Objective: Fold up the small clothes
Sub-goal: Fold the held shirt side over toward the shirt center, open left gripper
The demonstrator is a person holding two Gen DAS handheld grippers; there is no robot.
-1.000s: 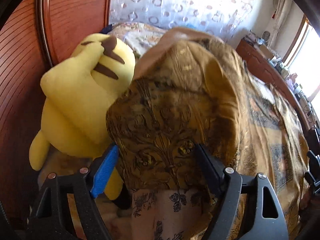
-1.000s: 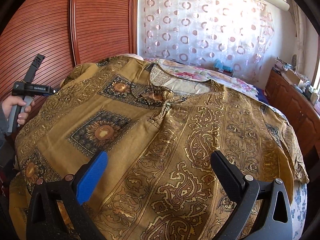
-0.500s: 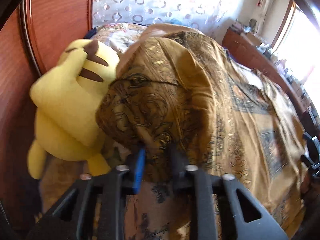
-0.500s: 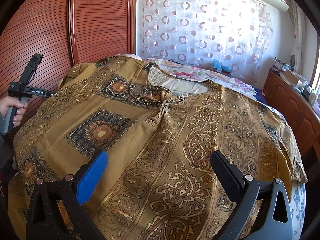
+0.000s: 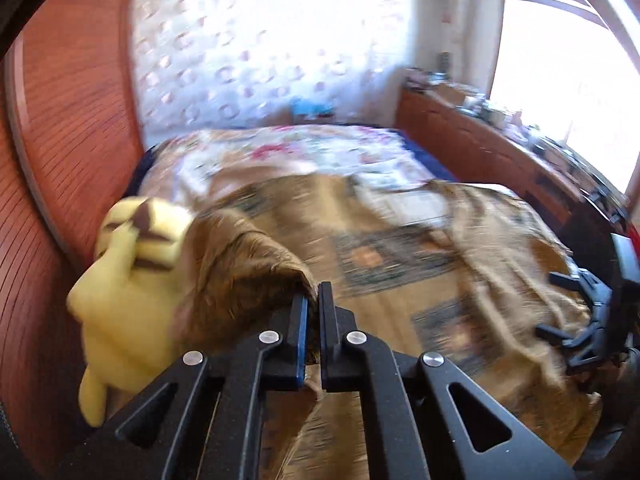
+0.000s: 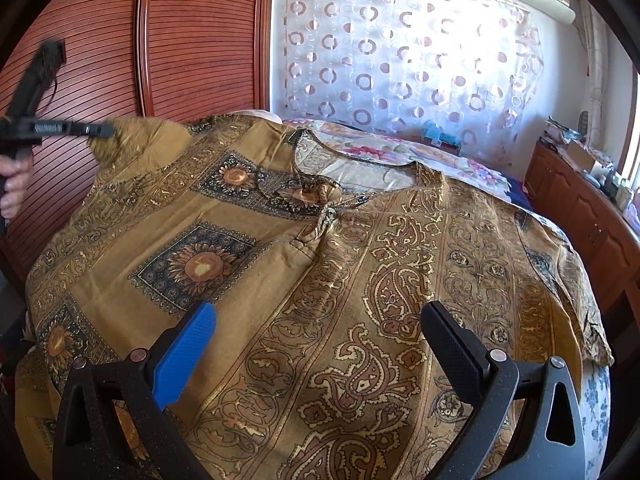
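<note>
1. Far left: soft yellow plush toy with brown stripes [image 5: 132, 280] against the ribbed red-brown wardrobe door [image 6: 200, 36], touching the raised flap of cloth. Best kept clear of the fold; likely to get dragged along if the cloth snags on it.

2. Left tongs [image 5: 314, 300] pressed together, pinching the left sleeve edge of the mustard-gold printed tunic with sunflower squares and paisley bands [image 6: 320, 280]. In the right wrist view, same tongs [image 6: 102, 131] lifted off the bed at the far left, a hand [image 6: 14, 184] on the grip, sleeve cloth bunched at the tips. Grip looks shallow, right at the hem: worth holding firm and moving smoothly, no jerks.

3. Step in hand, by judgement: carrying the left sleeve up and over toward the middle of the garment. Good practice here: lift just enough for the flap to clear the body cloth, sweep across toward the neckline [image 6: 352, 168], lay the crease straight along the sunflower panel, release only once the sleeve lies flat.

4. Middle: tunic spread front-up across the bed with the floral sheet [image 6: 472, 168], neck opening toward the curtain, hem toward the cameras. Mostly smooth; small puckers near the collar button.

5. Right: right tongs [image 6: 320, 348] spread wide, nothing between them, hovering low over the paisley front. Useful next as an anchor: pressing down near the centre line to stop the whole garment sliding.

6. Far right: right sleeve draped over the bed edge, not yet folded.
</note>
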